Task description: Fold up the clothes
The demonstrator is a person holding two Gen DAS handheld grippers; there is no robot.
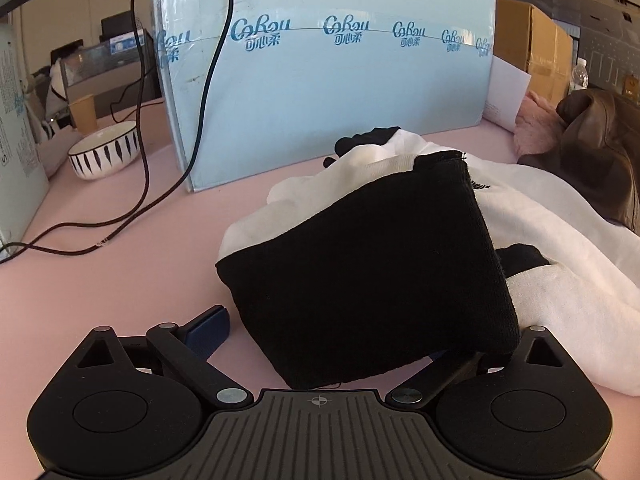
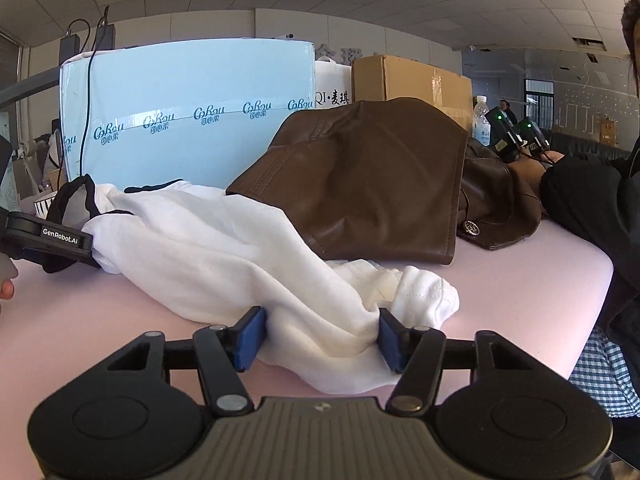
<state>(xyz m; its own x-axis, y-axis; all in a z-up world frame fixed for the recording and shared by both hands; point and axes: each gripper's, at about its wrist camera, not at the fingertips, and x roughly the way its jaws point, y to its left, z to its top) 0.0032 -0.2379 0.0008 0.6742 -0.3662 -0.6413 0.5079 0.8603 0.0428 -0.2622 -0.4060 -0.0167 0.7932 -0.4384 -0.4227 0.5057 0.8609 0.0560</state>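
Writing, left wrist view: the pale blue carton [image 1: 328, 72] carries a repeated "CoRou" logo in blue script along its tape line, with small Chinese characters under each logo.
Writing, right wrist view: the same carton [image 2: 188, 112] shows the logo again; to its right a white bag [image 2: 332, 80] reads "QI" followed by Chinese characters, and the left gripper's side plate reads "GenRobot.AI".
Left view only: a white bowl with dark blue stripes [image 1: 105, 151] and a paper cup [image 1: 83, 113] at the far left of the pink table [image 1: 120, 272], and a black cable [image 1: 140, 184] trailing down the carton and across the table.
Right view only: a brown leather jacket [image 2: 368, 184] heaped behind the garment, a cardboard box [image 2: 412, 76], a water bottle [image 2: 481, 120] — and, at the far right, a person's dark sleeve.
Garment: the white garment [image 2: 224, 248] with a black cuff [image 1: 368, 264] lies stretched across the pink table between the two grippers.
Left gripper [image 1: 340, 344]: the cuff drapes over its front; one blue pad [image 1: 210, 330] shows apart from the cloth, the other is hidden — I cannot tell whether it grips.
Right gripper [image 2: 320, 338]: fingers spread wide, with the blue pads [image 2: 250, 338] on either side of a bunched white fold, not closed on it.
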